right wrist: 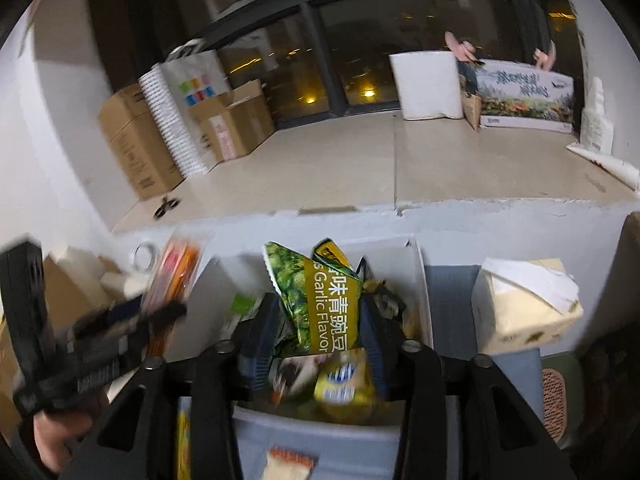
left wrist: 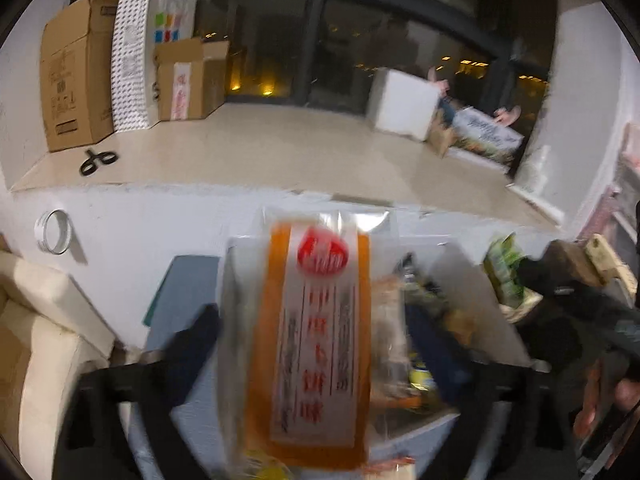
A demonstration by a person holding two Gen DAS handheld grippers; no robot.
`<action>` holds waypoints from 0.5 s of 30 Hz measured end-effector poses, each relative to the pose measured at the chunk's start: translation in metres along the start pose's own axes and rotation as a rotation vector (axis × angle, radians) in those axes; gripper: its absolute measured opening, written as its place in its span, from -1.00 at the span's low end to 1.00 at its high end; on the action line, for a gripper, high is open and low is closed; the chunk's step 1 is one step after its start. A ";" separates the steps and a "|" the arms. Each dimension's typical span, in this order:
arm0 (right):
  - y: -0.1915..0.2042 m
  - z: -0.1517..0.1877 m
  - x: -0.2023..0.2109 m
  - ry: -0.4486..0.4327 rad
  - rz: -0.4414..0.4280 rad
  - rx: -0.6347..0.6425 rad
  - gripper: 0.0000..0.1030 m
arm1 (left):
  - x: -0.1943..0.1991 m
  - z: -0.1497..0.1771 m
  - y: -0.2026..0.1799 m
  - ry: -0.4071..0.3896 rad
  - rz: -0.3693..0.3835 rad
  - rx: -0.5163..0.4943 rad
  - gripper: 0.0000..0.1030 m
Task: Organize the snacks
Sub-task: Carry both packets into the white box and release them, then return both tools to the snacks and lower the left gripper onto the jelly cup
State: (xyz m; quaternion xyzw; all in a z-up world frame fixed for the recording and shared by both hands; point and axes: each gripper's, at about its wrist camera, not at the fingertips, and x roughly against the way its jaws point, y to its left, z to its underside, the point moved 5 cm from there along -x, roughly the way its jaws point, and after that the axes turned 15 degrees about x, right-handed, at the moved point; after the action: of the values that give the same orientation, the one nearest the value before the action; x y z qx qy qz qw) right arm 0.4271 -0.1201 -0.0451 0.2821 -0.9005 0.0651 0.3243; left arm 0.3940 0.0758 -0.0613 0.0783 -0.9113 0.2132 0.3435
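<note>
Holding an orange snack pack (left wrist: 316,336) clamped in my left gripper (left wrist: 316,344) and a green pea bag (right wrist: 320,300) in my right gripper (right wrist: 316,332). Both hang over the white box (right wrist: 420,280) already holding several snacks; these two are still to be placed.

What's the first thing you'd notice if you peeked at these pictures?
The big orange snack packet with red writing fills the middle of the left view, held between the left gripper's jaws above a white box of snacks. In the right view, a green garlic pea bag sits pinched in the right gripper over that same box. Behind, black scissors lie on the pale ledge.
</note>
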 end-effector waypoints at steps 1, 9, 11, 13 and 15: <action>-0.004 -0.001 -0.007 0.007 0.013 -0.015 1.00 | -0.003 0.000 0.005 0.005 -0.003 0.017 1.00; -0.006 0.013 -0.002 -0.012 0.001 -0.037 1.00 | 0.004 0.007 0.034 0.037 0.066 0.118 1.00; -0.006 0.016 0.003 -0.025 -0.009 -0.047 1.00 | 0.008 0.008 0.041 0.052 0.065 0.135 1.00; -0.005 0.022 0.011 -0.029 -0.021 -0.062 1.00 | 0.016 0.013 0.043 0.058 0.070 0.122 0.99; -0.002 0.029 0.020 -0.029 -0.041 -0.060 1.00 | 0.028 0.019 0.042 0.045 0.071 0.092 1.00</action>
State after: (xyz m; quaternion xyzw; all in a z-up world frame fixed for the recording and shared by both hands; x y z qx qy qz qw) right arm 0.4000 -0.1393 -0.0554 0.2917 -0.9007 0.0274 0.3208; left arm 0.3500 0.1053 -0.0698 0.0569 -0.8947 0.2684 0.3524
